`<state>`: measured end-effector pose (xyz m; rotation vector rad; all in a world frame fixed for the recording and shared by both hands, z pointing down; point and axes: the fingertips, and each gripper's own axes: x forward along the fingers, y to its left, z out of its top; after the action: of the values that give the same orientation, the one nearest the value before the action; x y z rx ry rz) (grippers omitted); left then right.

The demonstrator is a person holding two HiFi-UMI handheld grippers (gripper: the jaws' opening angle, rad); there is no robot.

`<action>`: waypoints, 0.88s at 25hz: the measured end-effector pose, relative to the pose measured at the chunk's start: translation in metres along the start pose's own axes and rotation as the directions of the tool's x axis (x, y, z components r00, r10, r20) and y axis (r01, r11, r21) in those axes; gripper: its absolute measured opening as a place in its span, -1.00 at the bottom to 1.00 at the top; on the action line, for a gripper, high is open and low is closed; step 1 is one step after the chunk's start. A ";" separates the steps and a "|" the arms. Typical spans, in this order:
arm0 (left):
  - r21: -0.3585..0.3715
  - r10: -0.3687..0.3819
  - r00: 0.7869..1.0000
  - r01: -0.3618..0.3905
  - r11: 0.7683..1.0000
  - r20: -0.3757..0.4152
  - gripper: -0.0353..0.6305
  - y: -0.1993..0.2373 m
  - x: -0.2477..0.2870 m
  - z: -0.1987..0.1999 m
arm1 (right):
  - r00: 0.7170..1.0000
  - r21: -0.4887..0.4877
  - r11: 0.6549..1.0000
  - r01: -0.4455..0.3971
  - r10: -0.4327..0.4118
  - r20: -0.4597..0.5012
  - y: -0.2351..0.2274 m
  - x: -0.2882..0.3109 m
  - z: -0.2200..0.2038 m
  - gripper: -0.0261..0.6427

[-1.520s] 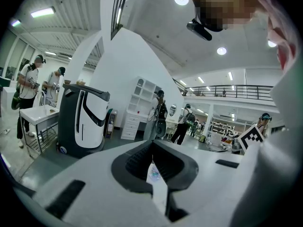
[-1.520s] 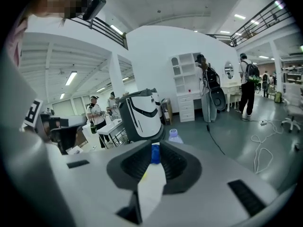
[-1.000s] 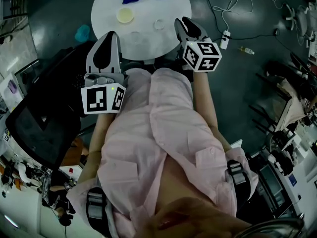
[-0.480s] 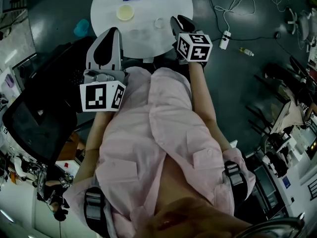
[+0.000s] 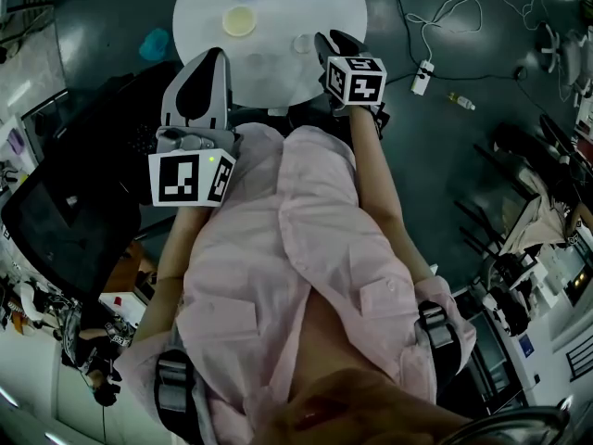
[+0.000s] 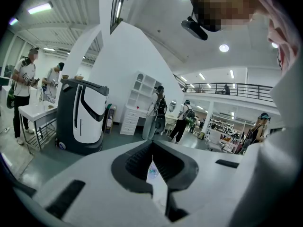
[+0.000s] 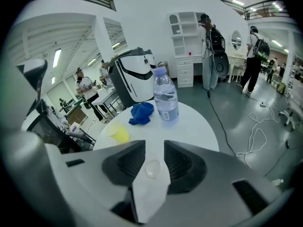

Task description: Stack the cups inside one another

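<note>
Round white table (image 5: 278, 12), grey floor (image 5: 440, 156); left gripper (image 6: 152, 148) clenched, right gripper (image 7: 154, 146) just opening, clear cup (image 7: 152, 168) between jaws

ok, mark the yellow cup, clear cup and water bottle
yellow cup (image 7: 119, 133), right gripper view, its side wall.
clear cup (image 7: 153, 168), right gripper view, its open top.
water bottle (image 7: 165, 100), right gripper view, its body.

Btw jaws: clear cup (image 7: 152, 169), untouched.
Ahead-L: yellow cup (image 7: 118, 134).
Far ahead: bottle (image 7: 165, 98), cloth (image 7: 142, 112).
Ahead-R: table (image 7: 201, 124) free.
</note>
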<state>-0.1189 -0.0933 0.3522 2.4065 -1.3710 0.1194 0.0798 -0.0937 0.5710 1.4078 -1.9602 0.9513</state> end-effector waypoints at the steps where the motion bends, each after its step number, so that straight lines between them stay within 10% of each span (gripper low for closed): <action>1: -0.001 0.001 1.000 -0.001 1.000 -0.001 -0.84 0.000 0.000 0.000 | 1.000 0.000 1.000 -0.001 0.001 -0.011 0.000 0.002 -0.003 -0.56; 22: -0.015 0.023 1.000 -0.023 1.000 -0.013 -0.84 0.007 -0.004 -0.006 | 0.981 -0.004 1.000 0.019 -0.020 -0.191 -0.014 0.043 -0.057 -0.54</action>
<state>-0.1263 -0.0910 0.3581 2.3742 -1.3894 0.1291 0.0808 -0.0761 0.6414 1.2818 -1.8027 1.0348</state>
